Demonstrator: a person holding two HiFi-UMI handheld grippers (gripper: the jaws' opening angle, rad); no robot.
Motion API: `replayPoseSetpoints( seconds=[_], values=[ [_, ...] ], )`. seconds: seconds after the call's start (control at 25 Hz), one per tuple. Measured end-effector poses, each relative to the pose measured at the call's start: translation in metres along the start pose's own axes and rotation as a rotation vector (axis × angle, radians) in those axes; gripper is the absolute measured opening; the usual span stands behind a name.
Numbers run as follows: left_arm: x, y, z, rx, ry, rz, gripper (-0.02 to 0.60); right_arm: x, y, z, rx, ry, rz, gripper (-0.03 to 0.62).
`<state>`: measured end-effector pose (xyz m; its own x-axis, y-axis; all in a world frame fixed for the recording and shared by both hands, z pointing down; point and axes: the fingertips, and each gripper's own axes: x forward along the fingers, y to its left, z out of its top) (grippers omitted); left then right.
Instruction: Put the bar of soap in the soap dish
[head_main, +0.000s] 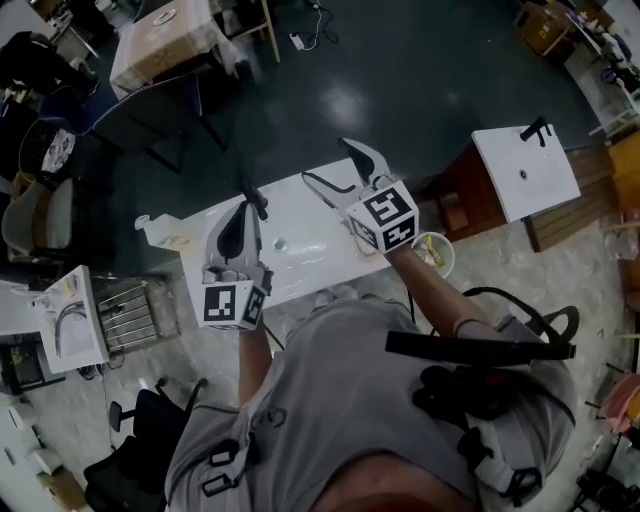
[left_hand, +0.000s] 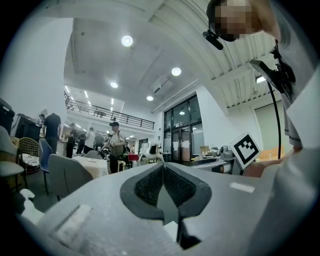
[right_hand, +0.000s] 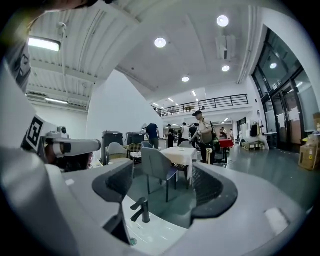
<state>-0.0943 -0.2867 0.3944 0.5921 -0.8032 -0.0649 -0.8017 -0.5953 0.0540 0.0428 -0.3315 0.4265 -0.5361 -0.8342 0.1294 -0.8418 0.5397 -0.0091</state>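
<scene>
**Head view with the 2 gripper views.** We see a person standing at a long white surface with a sunken basin (head_main: 318, 228). Both tools are raised above it and point roughly level.

- **Left tool:** The left hand-held gripper (left_hand: 164, 170) has its 2 dark ribbed pads closed tip to tip, with nothing between them.
- **Right tool:** The right hand-held gripper (right_hand: 165, 184) stands wide and empty. Through its gap we see only a black metal faucet (right_hand: 140, 210) and the white basin floor.
- **The soap:** Neither tool carries the bar of soap. A small round pale dish (head_main: 432, 252) sits at the right end of the surface, just beside the person's right forearm. It holds something pale and yellowish, too small to identify. We cannot tell whether the dish stands on the surface or just off its end. A flat yellowish patch (head_main: 175, 241) lies at the far left corner of the surface and is equally unclear. We judge that 1 of these 2 is the soap.
- **Step in hand:** With both tools empty and lifted clear, we judge that no carry is under way. Either the soap already rests in the dish, or it has not yet been picked up.
- **Next move:** If the soap lies at the left corner, the next move calls for lowering an opened tool over it and closing gently, since a bar of soap is likely to be slippery.
</scene>
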Motion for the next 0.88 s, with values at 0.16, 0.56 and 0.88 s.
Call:
replayPoseSetpoints(
  seconds=[0.16, 0.56, 0.88],
  values=[
    [0.004, -0.005, -0.003, -0.025, 0.003, -0.012, 0.003, 0.001, 0.005, 0.005, 0.061, -0.025, 0.041, 0.344],
    [0.0, 0.005, -0.008, -0.037, 0.014, 0.005, 0.003, -0.01, 0.021, 0.019, 0.102, -0.087, 0.096, -0.003],
    [0.005, 0.006, -0.012, -0.055, 0.029, 0.003, 0.002, -0.01, 0.021, 0.028, 0.064, -0.103, 0.07, -0.003]
  ],
)
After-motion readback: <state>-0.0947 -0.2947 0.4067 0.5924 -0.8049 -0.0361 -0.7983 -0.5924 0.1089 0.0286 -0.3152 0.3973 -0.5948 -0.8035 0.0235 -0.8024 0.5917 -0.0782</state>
